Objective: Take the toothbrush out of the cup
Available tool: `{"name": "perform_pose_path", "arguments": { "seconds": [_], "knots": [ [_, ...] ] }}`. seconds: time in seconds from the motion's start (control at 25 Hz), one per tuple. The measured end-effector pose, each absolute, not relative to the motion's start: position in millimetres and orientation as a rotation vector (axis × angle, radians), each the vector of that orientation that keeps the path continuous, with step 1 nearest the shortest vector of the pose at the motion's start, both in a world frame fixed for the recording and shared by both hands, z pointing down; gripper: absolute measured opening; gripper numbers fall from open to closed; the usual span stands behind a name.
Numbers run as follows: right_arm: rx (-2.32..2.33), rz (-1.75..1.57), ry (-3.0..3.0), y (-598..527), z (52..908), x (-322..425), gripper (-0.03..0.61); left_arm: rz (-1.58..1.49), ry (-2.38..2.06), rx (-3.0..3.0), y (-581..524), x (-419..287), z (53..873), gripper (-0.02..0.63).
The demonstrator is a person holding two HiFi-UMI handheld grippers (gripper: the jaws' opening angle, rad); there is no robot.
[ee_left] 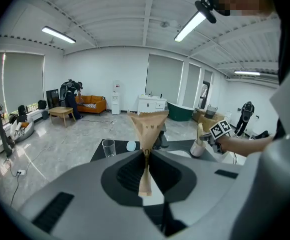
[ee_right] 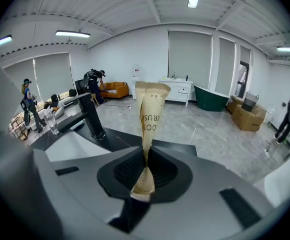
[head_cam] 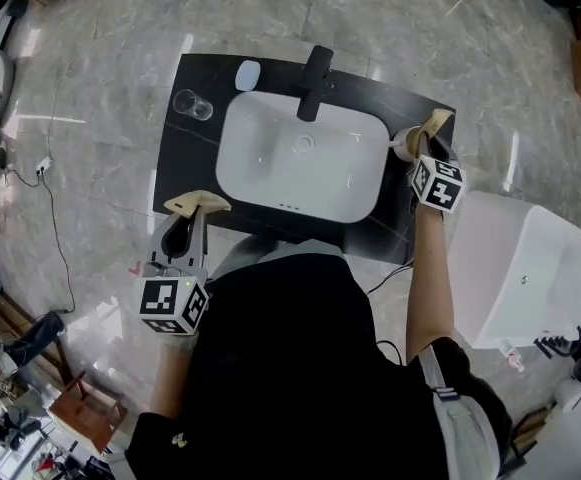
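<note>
A white cup (head_cam: 404, 146) stands on the black counter (head_cam: 180, 168) to the right of the sink; in the left gripper view the cup (ee_left: 197, 148) has a tan packet rising from it. My right gripper (head_cam: 432, 134) reaches over that cup. In the right gripper view its jaws (ee_right: 145, 156) are shut on the paper-wrapped toothbrush (ee_right: 150, 106), which stands upright between them; the cup itself is hidden there. My left gripper (head_cam: 192, 211) hovers at the counter's front left, shut on another tan paper packet (ee_left: 148, 125).
A white basin (head_cam: 300, 158) fills the counter's middle, with a black faucet (head_cam: 315, 80) behind it. A clear glass (head_cam: 192, 105) and a pale oval object (head_cam: 248, 75) sit at the back left. A white fixture (head_cam: 530, 268) stands right of the counter. People stand far off.
</note>
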State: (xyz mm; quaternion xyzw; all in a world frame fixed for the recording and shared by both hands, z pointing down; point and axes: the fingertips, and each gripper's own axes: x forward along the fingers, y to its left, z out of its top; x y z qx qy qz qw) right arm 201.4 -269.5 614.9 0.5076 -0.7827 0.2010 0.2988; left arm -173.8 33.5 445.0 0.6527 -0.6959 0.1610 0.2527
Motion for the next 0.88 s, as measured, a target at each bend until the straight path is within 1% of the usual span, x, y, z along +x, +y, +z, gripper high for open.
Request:
{"name": "perform_pose_path", "arguments": {
  "seconds": [0.48,0.88],
  "knots": [
    [1.405,0.411,-2.201,-257,524,194,0.046,0.393,-1.847,1.861,28,-177,444,0.043],
    [1.409,0.386,-2.336,-212,447,165,0.046,0.333,-1.794,1.961,20,-181,440,0.043]
  ]
}}
